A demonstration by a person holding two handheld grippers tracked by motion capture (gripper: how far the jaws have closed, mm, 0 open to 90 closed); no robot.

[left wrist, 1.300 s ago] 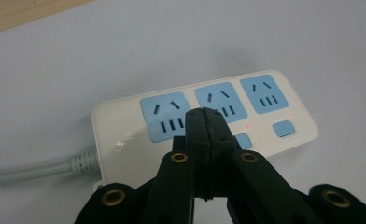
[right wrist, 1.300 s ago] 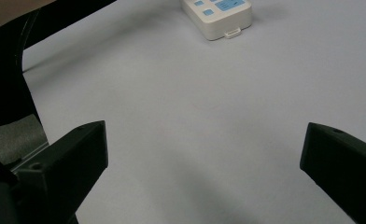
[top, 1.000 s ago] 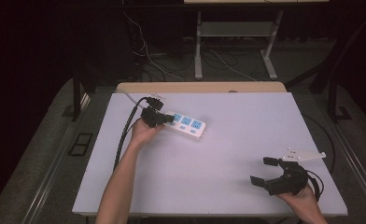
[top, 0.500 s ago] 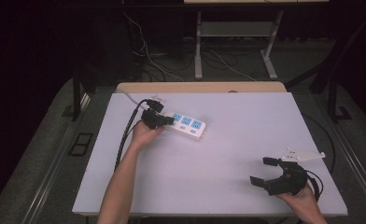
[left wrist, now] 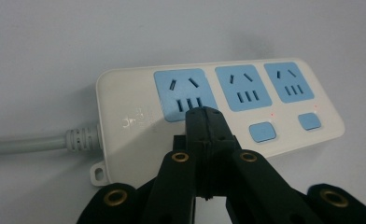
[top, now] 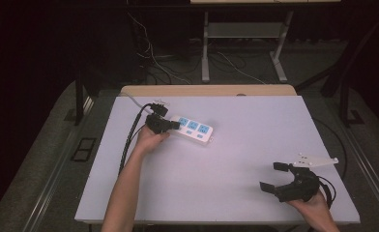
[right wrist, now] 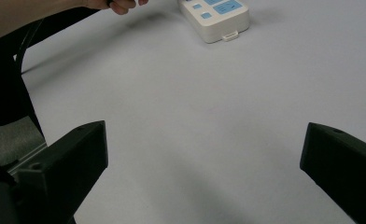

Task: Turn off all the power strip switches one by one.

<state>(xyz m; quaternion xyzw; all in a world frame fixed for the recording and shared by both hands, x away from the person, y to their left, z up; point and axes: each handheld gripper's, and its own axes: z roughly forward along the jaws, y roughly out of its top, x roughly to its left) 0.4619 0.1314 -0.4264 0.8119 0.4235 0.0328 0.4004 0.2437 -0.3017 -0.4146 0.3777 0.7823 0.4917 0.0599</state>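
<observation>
Nothing is shifting since a second ago: both my hands are staying where they were, and the power strip is lying in the same spot on the worktop, toward its far left corner and slanted, with its grey cord running off toward the left edge.

My left tongs are resting with their jaws pressed together, nothing between them, the joined tips sitting right at the lower edge of the first blue socket at the cord end of the strip. Whether the tips are actually touching the white casing I cannot tell. To the right of that socket I am looking at two more blue sockets, each with a small blue switch below it and a tiny red light above the switch. A faint embossed mark is showing on the casing beside the first socket, but it is too pale to read; I am seeing no legible brand or lettering anywhere.

My right tongs are hovering near the near right corner of the worktop, well apart from the strip, jaws spread wide and holding nothing.
</observation>
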